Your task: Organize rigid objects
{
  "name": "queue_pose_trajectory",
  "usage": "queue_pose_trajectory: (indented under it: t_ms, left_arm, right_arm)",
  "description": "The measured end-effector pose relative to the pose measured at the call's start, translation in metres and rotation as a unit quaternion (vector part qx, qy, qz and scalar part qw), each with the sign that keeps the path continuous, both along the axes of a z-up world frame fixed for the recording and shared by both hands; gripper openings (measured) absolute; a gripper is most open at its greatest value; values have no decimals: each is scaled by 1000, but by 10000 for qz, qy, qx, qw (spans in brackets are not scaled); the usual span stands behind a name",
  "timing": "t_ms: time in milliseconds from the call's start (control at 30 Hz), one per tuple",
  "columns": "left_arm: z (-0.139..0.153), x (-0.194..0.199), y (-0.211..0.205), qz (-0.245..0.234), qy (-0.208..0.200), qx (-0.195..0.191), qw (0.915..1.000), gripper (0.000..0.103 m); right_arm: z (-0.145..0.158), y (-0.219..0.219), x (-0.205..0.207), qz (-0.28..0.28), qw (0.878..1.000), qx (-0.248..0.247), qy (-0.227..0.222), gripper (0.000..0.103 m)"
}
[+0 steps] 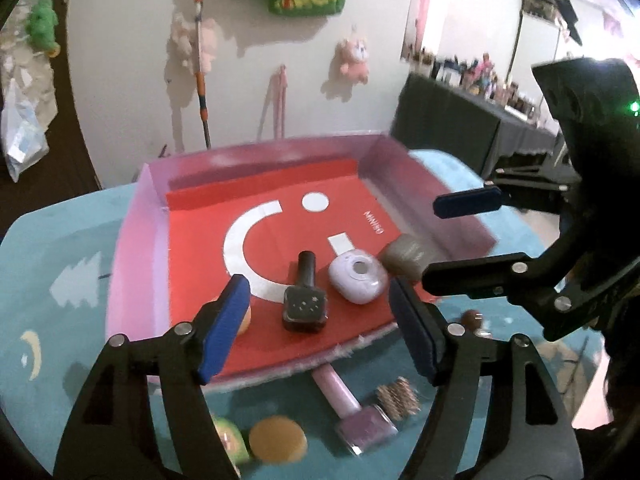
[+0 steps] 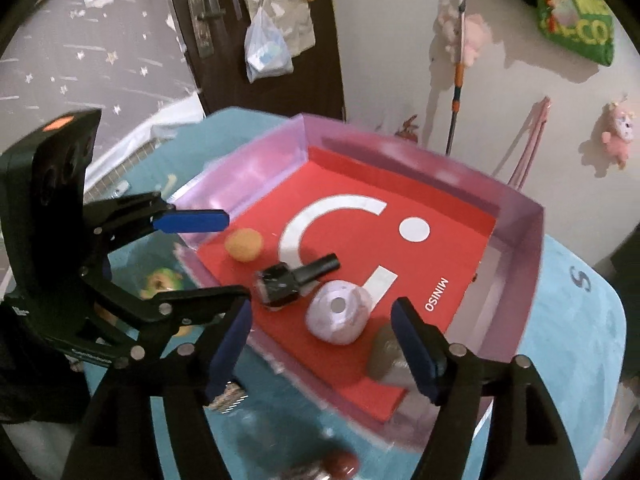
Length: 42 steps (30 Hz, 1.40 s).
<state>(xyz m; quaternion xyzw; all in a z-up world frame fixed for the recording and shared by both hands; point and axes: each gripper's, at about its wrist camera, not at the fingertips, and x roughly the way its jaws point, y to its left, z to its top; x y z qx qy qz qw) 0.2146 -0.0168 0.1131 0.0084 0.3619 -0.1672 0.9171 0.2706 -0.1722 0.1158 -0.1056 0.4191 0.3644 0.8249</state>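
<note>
A tray [image 1: 136, 248] with pink walls and a red floor lies on a teal cloth. On the floor rest a dark nail polish bottle [image 1: 306, 296], a lilac rounded toy camera [image 1: 358, 280], a grey stone [image 1: 406, 258] and an orange ball [image 2: 243, 244]. My left gripper [image 1: 320, 328] hangs open above the tray's near edge, with nothing between its blue pads. My right gripper [image 2: 322, 352] is open too, above the lilac camera [image 2: 338, 312] and the stone [image 2: 384, 356], touching neither. Each gripper shows in the other's view: the right gripper [image 1: 452, 240] and the left gripper [image 2: 236, 256].
On the cloth in front of the tray lie a pink nail polish bottle [image 1: 352, 412], a bristly roller [image 1: 398, 398], a yellow disc [image 1: 278, 444], a green toy [image 1: 228, 440] and a brown bead [image 1: 472, 318]. A wall hung with plush toys stands behind.
</note>
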Motion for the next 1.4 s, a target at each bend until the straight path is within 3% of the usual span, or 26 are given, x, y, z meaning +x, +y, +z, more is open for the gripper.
queue_pose_trajectory:
  t_ms: [300,600,900,1067,1167,1400]
  left_arm:
    - [37,-77,17,341,-663,-251,9969,86]
    - [25,-131,17,442,-719,-273,9961,87]
    - [-8,-166,18,562,-530,-386,9963,87]
    - [-23,-174,13,666,-550,-389,9955,87]
    - [-34,-176,11,758,-512,-404,9950,94]
    - [-55,-173,9,894,-423,-378,9944,94]
  right_arm:
    - [45,-16,-79,-552,9956,552,-517,97]
    - [54,-24,-156,-1301,9815,973,-1008,103]
    - [21,-38,-212,-2255,9615,747,-1383,103]
    - [-5,-37,-224,-2483,9565,645,-1389,103]
    - [-22,-39,-227,-2660,9519,730,-1336,103]
    - [-45,-37,-223,-2802,9493,594,-1296,103]
